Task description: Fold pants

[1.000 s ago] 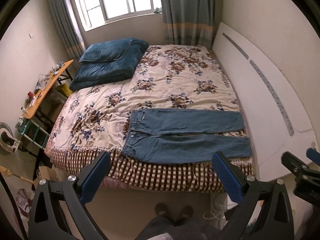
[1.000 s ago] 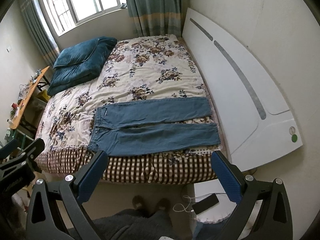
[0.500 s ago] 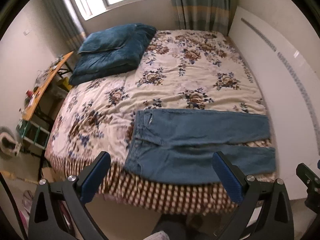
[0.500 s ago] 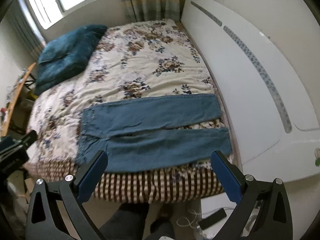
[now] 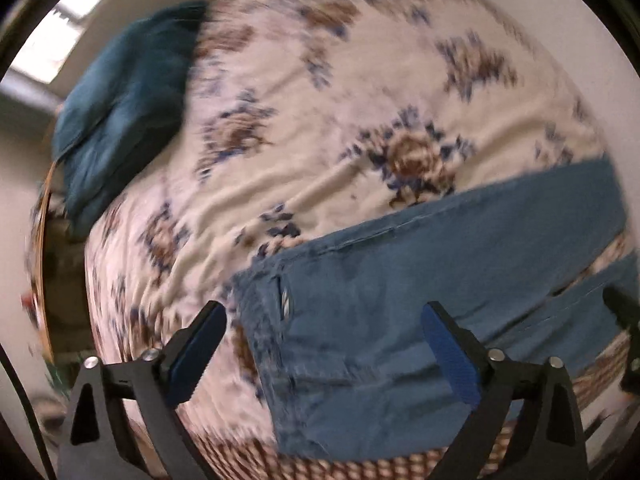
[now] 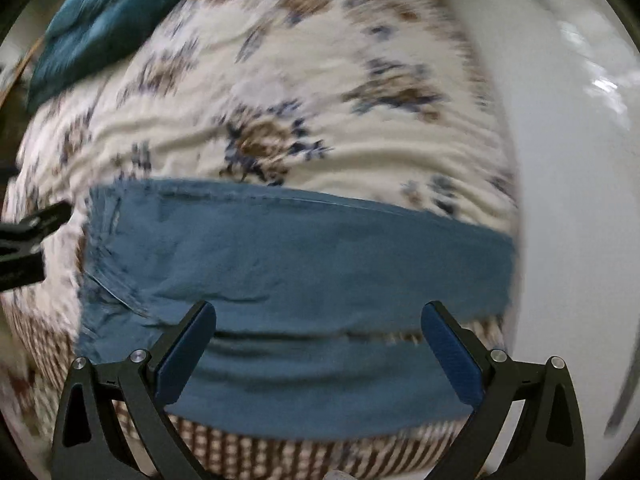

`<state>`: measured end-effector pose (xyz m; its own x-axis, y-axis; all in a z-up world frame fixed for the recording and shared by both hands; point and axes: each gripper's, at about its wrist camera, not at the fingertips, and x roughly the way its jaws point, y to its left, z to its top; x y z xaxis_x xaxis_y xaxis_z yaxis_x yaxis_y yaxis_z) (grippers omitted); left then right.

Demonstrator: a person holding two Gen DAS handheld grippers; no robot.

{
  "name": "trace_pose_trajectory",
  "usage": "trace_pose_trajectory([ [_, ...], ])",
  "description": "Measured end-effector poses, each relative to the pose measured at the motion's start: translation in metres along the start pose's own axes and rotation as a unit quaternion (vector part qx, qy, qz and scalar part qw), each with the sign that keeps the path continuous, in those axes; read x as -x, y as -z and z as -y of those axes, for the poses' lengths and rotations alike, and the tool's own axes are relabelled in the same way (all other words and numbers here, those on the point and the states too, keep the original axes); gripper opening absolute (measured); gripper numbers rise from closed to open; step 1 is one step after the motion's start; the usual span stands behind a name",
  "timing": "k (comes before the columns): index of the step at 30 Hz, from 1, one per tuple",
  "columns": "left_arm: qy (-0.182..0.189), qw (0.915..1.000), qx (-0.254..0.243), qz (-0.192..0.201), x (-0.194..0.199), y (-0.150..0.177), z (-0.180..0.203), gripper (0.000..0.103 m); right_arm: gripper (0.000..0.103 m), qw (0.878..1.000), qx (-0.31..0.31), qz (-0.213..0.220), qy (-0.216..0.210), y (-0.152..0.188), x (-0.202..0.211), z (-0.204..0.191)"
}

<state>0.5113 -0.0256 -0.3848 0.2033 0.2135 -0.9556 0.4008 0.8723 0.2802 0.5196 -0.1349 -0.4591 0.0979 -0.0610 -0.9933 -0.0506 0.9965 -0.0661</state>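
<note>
**Blue jeans lie flat at the near edge of the bed, both grippers spread above them**

The bed (image 5: 320,92) fills both views, covered in a cream spread with brown and blue flowers; a brown-and-white checked fabric (image 6: 256,452) shows along its near edge. Both views are blurred. A white board (image 6: 568,168) stands along the bed's right side in the right wrist view. At the far left corner of the bed lies a dark teal folded blanket (image 5: 124,108), resting on the floral spread.

The pants (image 6: 288,256) lie spread flat across the near part of the bed, waist to the left, the two legs running to the right side by side with a narrow gap of bedding between them. A side pocket opening shows near the waist in the left wrist view.

The left gripper (image 5: 324,356) hangs over the waist end of the pants (image 5: 400,320), its blue-padded fingers wide apart and holding nothing. The right gripper (image 6: 318,354) hangs over the legs, its fingers equally spread and empty. No containers appear in either view.
</note>
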Motion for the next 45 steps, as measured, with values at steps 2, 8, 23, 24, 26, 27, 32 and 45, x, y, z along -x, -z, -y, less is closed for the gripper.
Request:
trace_pose_trajectory([
  [2,0.007,0.9987,-0.042,-0.027,-0.048,-0.023,0.011,0.097,0.103,0.998,0.046,-0.031,-0.002,-0.031,-0.052,-0.002],
  [8,0.036,0.9858,-0.123,-0.108,-0.171,-0.069,0.045,0.097,0.103,0.98,0.147,-0.136,-0.012,-0.083,-0.198,-0.008],
  [23,0.112,0.9573,-0.204,-0.171,-0.23,-0.075,0.06,0.016,0.029,0.924,0.319,-0.206,-0.043,-0.091,-0.304,-0.015],
  [24,0.108,0.9608,-0.194,-0.165,-0.221,-0.074,0.056,0.015,0.021,0.93,0.311,-0.194,-0.034,-0.087,-0.298,-0.013],
  [26,0.101,0.9679,-0.179,-0.144,-0.199,-0.066,0.049,0.012,0.016,0.938,0.296,-0.175,-0.035,-0.076,-0.283,-0.009],
  [27,0.097,0.9709,-0.174,-0.134,-0.187,-0.062,0.047,0.012,0.016,0.945,0.28,-0.166,-0.032,-0.069,-0.273,-0.006],
  [32,0.083,0.9867,-0.121,-0.07,-0.114,-0.022,0.034,0.011,0.014,0.965,0.226,-0.132,-0.028,-0.011,-0.224,0.001],
  [45,0.169,0.9675,0.151,-0.112,-0.053,0.162,0.08,0.01,0.012,0.985,0.118,-0.11,-0.055,0.165,-0.127,-0.001],
])
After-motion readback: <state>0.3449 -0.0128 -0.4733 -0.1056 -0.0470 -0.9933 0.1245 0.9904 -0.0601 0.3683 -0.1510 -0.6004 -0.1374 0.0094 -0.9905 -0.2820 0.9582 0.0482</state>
